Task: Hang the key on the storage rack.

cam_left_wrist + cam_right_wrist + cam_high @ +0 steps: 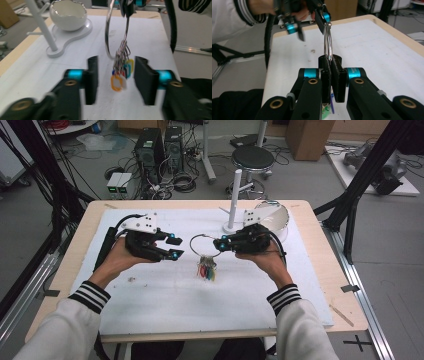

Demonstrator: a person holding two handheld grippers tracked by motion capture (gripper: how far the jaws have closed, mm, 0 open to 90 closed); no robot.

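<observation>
A large metal key ring [192,245] hangs above the white mat, with several coloured tags [207,270] dangling from its lower side. My right gripper [219,244] is shut on the ring's right side; in the right gripper view its jaws [331,75] pinch the ring [328,42] edge-on. My left gripper [174,246] is open just left of the ring. In the left gripper view the tags [121,77] hang in the gap between its open jaws [118,80], apart from both pads, and the ring [108,32] rises beyond.
A white stand with an upright post [234,195] and a white bowl [272,215] sits at the mat's far right. The white mat [150,295] covers most of the wooden table. A stool and computer cases stand on the floor beyond the table.
</observation>
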